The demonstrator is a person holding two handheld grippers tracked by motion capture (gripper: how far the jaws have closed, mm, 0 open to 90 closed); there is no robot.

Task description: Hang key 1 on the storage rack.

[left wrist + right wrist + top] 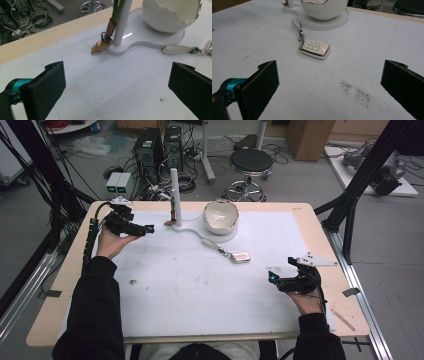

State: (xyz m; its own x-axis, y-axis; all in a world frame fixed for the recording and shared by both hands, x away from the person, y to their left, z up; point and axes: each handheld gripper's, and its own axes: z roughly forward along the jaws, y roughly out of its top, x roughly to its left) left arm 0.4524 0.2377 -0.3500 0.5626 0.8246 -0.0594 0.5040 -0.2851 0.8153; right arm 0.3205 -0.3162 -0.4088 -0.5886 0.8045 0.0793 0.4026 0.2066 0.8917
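A white car key fob [241,256] [314,49] with a pale strap [210,243] [297,24] lies flat on the white mat, right of centre. Behind it a white egg-shaped bowl [221,215] [170,15] sits on a white base plate [338,22] that also carries an upright white pole [175,195] [122,25]. A small gold-brown charm [101,46] rests at the pole's foot. My left gripper [146,228] [117,82] is open, left of the pole. Near the right edge my right gripper [272,277] [327,80] is also open, facing the fob from a short distance.
The wooden table [300,210] is covered by a white mat [200,290] with a few dirt smudges [355,92]. Off the table's far edge stand a stool [250,162], computer towers [150,147] and loose cables. Black frame struts [370,165] rise at the right.
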